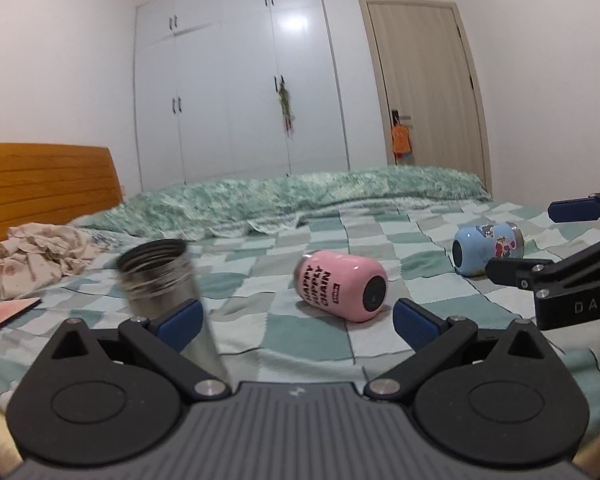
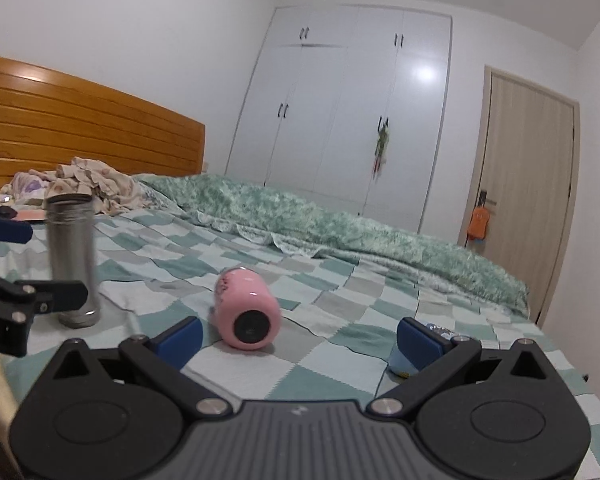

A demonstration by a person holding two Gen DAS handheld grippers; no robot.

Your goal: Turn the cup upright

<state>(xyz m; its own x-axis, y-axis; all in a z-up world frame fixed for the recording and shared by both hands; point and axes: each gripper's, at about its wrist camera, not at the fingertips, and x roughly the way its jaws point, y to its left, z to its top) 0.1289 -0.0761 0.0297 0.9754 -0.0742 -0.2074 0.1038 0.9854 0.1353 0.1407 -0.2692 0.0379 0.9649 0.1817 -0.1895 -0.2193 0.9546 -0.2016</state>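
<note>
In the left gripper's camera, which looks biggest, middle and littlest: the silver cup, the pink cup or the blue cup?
1. Silver cup, though it sits nearest the camera, which makes it loom.
2. Pink cup.
3. Blue cup, farthest away and partly hidden, so its real size is unsure.

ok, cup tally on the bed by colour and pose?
Steel cup, upright: 1
Pink cup, on its side: 1
Blue cup, on its side: 1
Total: 3
</note>
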